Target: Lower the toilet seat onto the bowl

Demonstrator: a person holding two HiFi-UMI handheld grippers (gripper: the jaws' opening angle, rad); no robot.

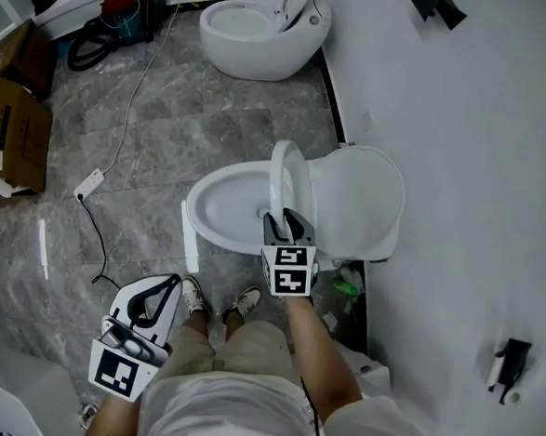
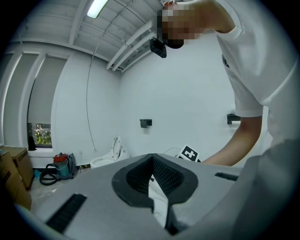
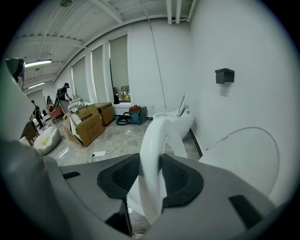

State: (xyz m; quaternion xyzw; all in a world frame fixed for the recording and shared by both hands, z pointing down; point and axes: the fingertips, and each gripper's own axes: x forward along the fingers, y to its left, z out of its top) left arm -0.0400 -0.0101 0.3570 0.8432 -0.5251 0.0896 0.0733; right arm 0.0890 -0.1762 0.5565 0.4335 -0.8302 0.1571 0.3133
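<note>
Over the bowl [image 1: 206, 219] the seat [image 1: 281, 176] stands steeply tilted, apart from the lid [image 1: 360, 200]. Our right gripper [image 1: 285, 225] clamps its front rim. Our left gripper [image 1: 164, 289] hangs by the knee, jaws together on nothing. We judge the lowering under way. Next we must swing the rim down gently until it lies flat.

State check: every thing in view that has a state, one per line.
toilet seat: raised, standing near upright, not down on the bowl
toilet lid: open, tipped back behind the seat
right gripper: shut on the toilet seat's rim
left gripper: shut, empty, held low at the person's side
far toilet: seat and lid up
</note>
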